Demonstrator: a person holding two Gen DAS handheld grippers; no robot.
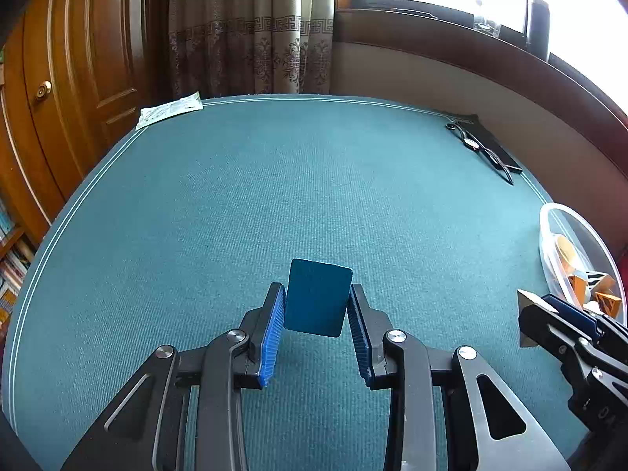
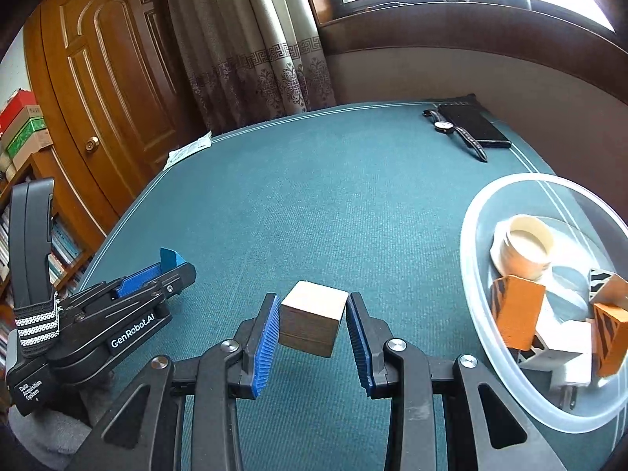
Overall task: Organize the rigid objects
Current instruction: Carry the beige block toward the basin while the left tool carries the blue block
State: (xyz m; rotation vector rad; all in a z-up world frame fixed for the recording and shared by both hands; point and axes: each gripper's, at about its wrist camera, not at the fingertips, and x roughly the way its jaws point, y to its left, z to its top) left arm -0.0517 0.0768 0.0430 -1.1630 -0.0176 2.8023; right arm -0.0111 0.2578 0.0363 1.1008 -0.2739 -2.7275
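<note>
My left gripper point(image 1: 316, 294) is shut on a flat dark blue block point(image 1: 317, 298), held upright above the green table. Seen from the right wrist view, the left gripper point(image 2: 172, 265) sits at the left with the blue block point(image 2: 168, 259) at its tip. My right gripper point(image 2: 313, 304) is shut on a pale wooden cube point(image 2: 312, 316), lifted off the cloth. In the left wrist view the right gripper point(image 1: 539, 314) enters at the right edge with the cube point(image 1: 528, 314) in it. A clear plastic bowl point(image 2: 477, 235) to the right holds a cream cup point(image 2: 524, 247) and orange and white blocks point(image 2: 518, 310).
The green felt table point(image 1: 274, 180) spreads ahead. A black case with a wristwatch point(image 2: 463, 129) lies at the far right corner. A white paper slip point(image 1: 168, 110) lies at the far left corner. A wooden door, curtains and a window stand behind.
</note>
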